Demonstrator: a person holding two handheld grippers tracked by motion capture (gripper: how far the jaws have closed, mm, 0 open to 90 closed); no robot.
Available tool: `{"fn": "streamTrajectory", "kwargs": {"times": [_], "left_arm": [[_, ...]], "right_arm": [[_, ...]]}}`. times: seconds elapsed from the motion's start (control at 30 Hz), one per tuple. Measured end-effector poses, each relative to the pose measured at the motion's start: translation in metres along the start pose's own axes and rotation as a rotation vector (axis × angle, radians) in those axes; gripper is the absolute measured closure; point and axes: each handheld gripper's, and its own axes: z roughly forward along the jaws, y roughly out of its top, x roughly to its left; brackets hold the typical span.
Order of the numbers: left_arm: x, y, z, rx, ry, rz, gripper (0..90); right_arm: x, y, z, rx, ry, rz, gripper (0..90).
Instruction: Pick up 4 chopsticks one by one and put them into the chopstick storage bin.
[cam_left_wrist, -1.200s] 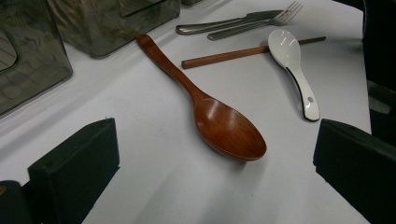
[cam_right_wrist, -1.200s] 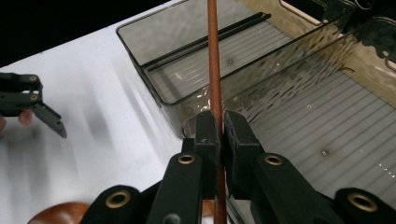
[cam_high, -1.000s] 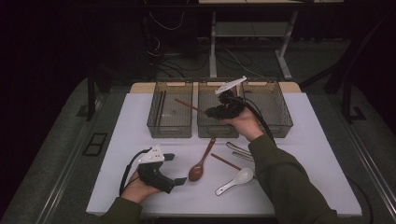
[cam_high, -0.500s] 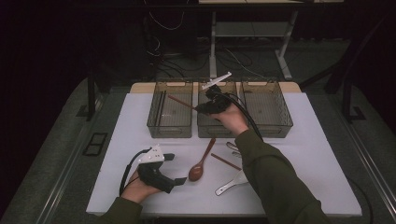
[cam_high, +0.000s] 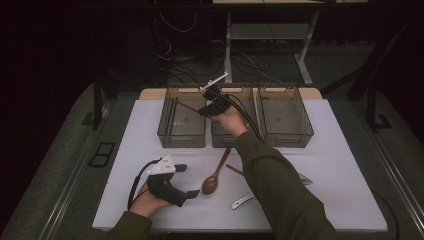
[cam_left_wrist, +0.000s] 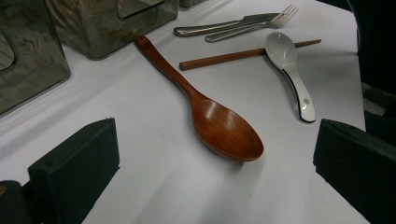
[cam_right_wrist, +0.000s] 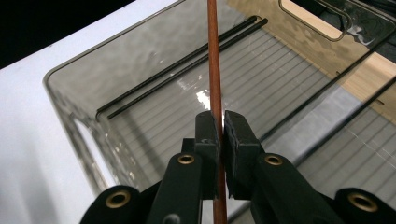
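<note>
Brown wood runs between my right gripper's (cam_right_wrist: 218, 133) pads: they pinch a slim chopstick (cam_right_wrist: 213, 56), which stands straight up the right gripper view and passes down out of sight between the jaw arms. In the high view the chopstick (cam_high: 187, 106) slants out from my right gripper (cam_high: 206, 111) over the left bin (cam_high: 181, 140), held in the air above its ribbed floor. Two thin black chopsticks (cam_right_wrist: 182, 65) lie side by side on that floor, along the wall. The middle bin (cam_high: 225, 140) and the right bin (cam_high: 286, 136) stand in a row beside it at the far edge of the white table (cam_high: 350, 170).

My left gripper (cam_high: 184, 181) rests low on the near part of the table, its jaws spread wide with nothing between them. Just ahead of it lies a wooden spoon (cam_left_wrist: 205, 109), bowl toward me. Beyond the spoon are another brown chopstick (cam_left_wrist: 224, 58), a white soup spoon (cam_left_wrist: 289, 70) lying across its far end, and a metal knife (cam_left_wrist: 219, 27) and fork (cam_left_wrist: 261, 25) close together.
</note>
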Motion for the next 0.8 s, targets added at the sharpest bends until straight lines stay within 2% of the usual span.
{"fn": "streamTrajectory", "kwargs": {"times": [0.43,0.67,0.8], "left_arm": [[0.000,0.000,-0.001,-0.011,-0.006,-0.003,0.0],[-0.001,0.000,-0.001,-0.014,-0.007,0.000,0.0],[-0.001,0.001,-0.001,-0.013,-0.010,0.005,0.0]], "right_arm": [[0.007,0.019,0.028,0.042,-0.037,0.007,84.3],[0.012,0.028,0.040,0.059,-0.065,0.024,84.2],[0.011,0.030,0.045,0.064,-0.066,0.015,83.5]]}}
